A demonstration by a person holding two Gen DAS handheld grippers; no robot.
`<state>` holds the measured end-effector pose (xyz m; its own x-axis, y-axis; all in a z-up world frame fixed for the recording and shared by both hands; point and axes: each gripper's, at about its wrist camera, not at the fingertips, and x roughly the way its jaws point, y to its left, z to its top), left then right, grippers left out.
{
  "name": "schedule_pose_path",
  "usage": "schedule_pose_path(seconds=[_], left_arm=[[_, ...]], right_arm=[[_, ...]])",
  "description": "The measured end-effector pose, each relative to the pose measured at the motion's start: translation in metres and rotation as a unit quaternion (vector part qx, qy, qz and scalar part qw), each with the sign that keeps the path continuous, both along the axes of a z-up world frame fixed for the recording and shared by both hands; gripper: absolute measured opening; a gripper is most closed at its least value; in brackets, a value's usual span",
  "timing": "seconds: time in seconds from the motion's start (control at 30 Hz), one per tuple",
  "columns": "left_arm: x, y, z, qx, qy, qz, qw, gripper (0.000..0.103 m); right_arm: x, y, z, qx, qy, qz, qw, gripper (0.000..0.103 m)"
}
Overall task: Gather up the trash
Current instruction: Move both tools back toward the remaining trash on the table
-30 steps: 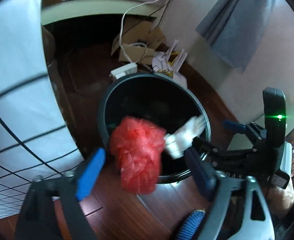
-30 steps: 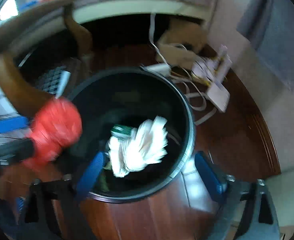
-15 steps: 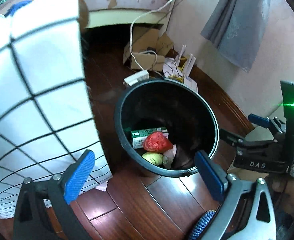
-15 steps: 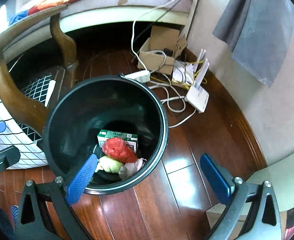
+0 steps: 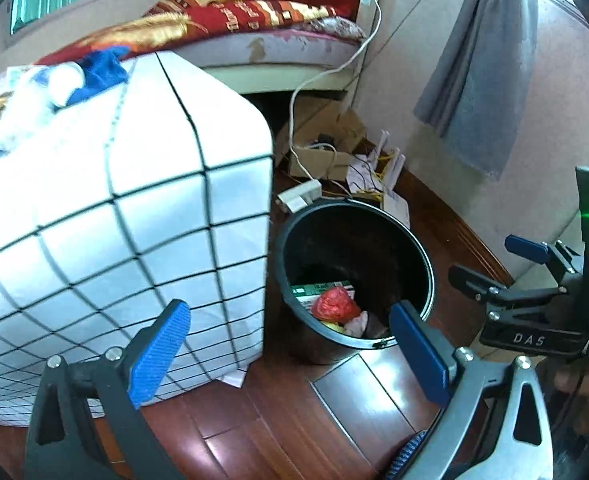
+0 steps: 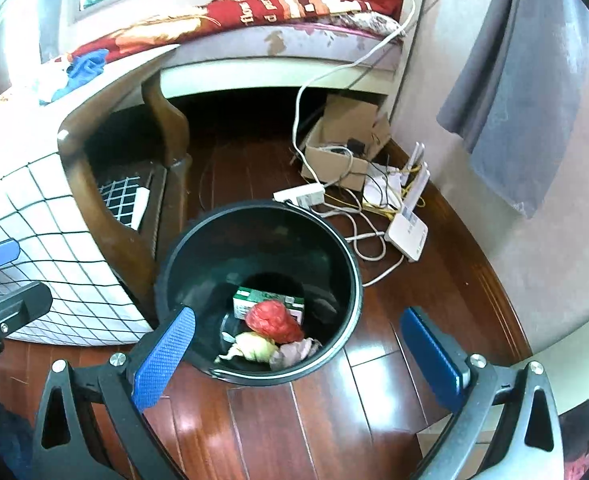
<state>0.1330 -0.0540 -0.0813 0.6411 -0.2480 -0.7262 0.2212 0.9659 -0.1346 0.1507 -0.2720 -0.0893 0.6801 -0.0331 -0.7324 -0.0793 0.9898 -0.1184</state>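
Trash is already down in the black bin (image 6: 346, 280), which stands on the wood floor (image 6: 334, 432) just beside the grid-cloth desk (image 5: 114, 208). At the bottom of the bin lies a red plastic bag (image 6: 272, 320), crumpled, on a green-and-white carton (image 6: 250, 298); a yellowish scrap (image 6: 254, 346) and a pale wad of paper (image 6: 296, 348) sit against the near wall of the bin, touching the bag. Judging by look: bag and paper are light, soft and crushable, no fragility, easy to pinch anywhere on a bunched fold; the bag's film could slip, so take a thick crease. The carton looks stiffer, best gripped across its narrow sides. The bin itself is rigid; take it by the rim if it needs moving. Left gripper (image 5: 290, 348) is wide apart with nothing between the pads, its jaws having just finished opening; it hangs above the near edge of the bin, desk side. Right gripper (image 6: 306, 360) likewise wide and empty, just opened, above the near rim of the bin, with the trash below and between its pads. Neither touches the bin. A power strip (image 6: 300, 196) and router (image 6: 408, 234) lie behind the bin, apart from it.
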Motion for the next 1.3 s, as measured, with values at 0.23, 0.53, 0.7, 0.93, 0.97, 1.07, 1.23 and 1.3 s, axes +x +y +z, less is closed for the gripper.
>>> schedule_pose_path(seconds=[0.23, 0.53, 0.7, 0.93, 0.97, 1.07, 1.23, 1.3], left_arm=[[-0.012, 0.027, 0.023, 0.000, -0.025, 0.028, 0.9993, 0.100], [-0.027, 0.102, 0.058, -0.017, -0.065, 0.104, 0.9923, 0.100], [-0.030, 0.157, 0.067, 0.007, -0.079, 0.174, 0.9816, 0.100], [-0.018, 0.231, 0.077, 0.014, -0.088, 0.246, 0.9652, 0.100], [-0.013, 0.240, 0.078, 0.016, -0.090, 0.255, 0.9626, 0.100], [-0.001, 0.255, 0.081, 0.020, -0.093, 0.269, 0.9585, 0.100], [0.030, 0.276, 0.079, 0.019, -0.091, 0.285, 0.9542, 0.100], [0.047, 0.282, 0.077, 0.024, -0.086, 0.290, 0.9527, 0.100]], right_arm=[[-0.009, 0.027, 0.026, 0.004, -0.030, 0.025, 0.999, 0.103], [-0.008, 0.081, 0.070, 0.040, -0.084, 0.085, 0.992, 0.103], [0.005, 0.145, 0.091, 0.030, -0.087, 0.143, 0.985, 0.103], [0.034, 0.217, 0.108, 0.047, -0.090, 0.205, 0.973, 0.103], [0.041, 0.228, 0.111, 0.040, -0.095, 0.208, 0.973, 0.103], [0.064, 0.246, 0.117, 0.044, -0.095, 0.204, 0.973, 0.103], [0.093, 0.272, 0.119, 0.049, -0.089, 0.214, 0.971, 0.103], [0.108, 0.285, 0.113, 0.042, -0.079, 0.221, 0.971, 0.103]])
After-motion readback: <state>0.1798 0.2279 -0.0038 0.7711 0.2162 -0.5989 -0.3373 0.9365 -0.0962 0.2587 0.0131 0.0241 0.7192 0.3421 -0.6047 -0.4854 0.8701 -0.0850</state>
